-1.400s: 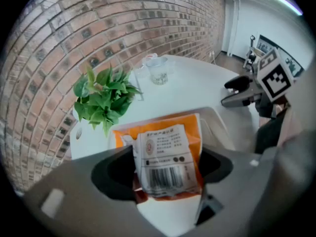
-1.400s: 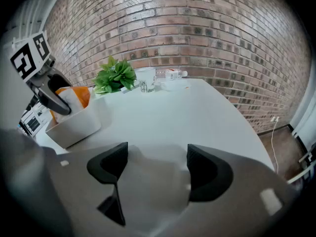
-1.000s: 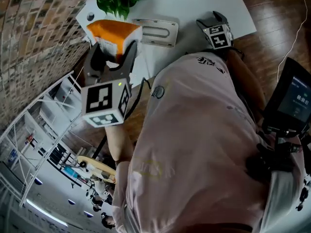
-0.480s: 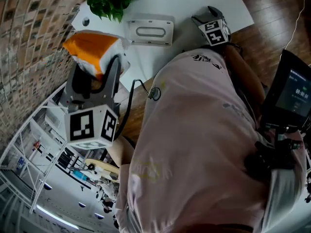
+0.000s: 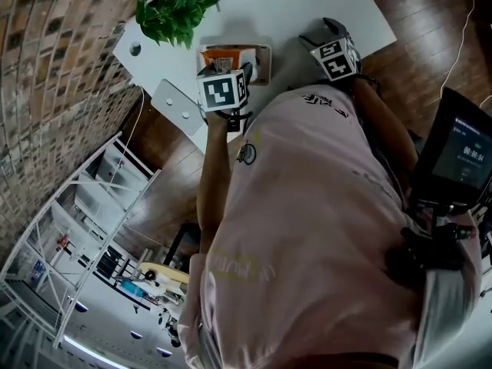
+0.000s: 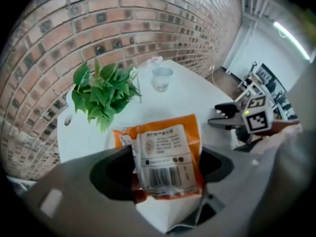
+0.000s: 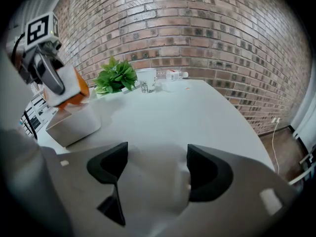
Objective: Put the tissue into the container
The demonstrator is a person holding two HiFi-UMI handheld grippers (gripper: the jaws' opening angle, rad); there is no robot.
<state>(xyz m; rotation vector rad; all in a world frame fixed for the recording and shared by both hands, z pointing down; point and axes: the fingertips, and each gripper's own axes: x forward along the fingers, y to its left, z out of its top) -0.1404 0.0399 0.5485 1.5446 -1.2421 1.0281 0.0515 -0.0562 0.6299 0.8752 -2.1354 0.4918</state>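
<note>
The left tongs [image 6: 167, 154] are opening, their pads touching both sides of the orange tissue pack [image 6: 163, 142]; the pack stands upright in the white container [image 6: 165, 214] on the bench [image 7: 187, 112], near the potted plant [image 6: 101, 93]; the right tongs [image 7: 157, 169] hang released, empty, well right of it.

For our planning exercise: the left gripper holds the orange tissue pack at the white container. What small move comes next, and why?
Probably let the left gripper finish opening: its jaws are opening with the tissue pack between them, directly above the container.
</note>
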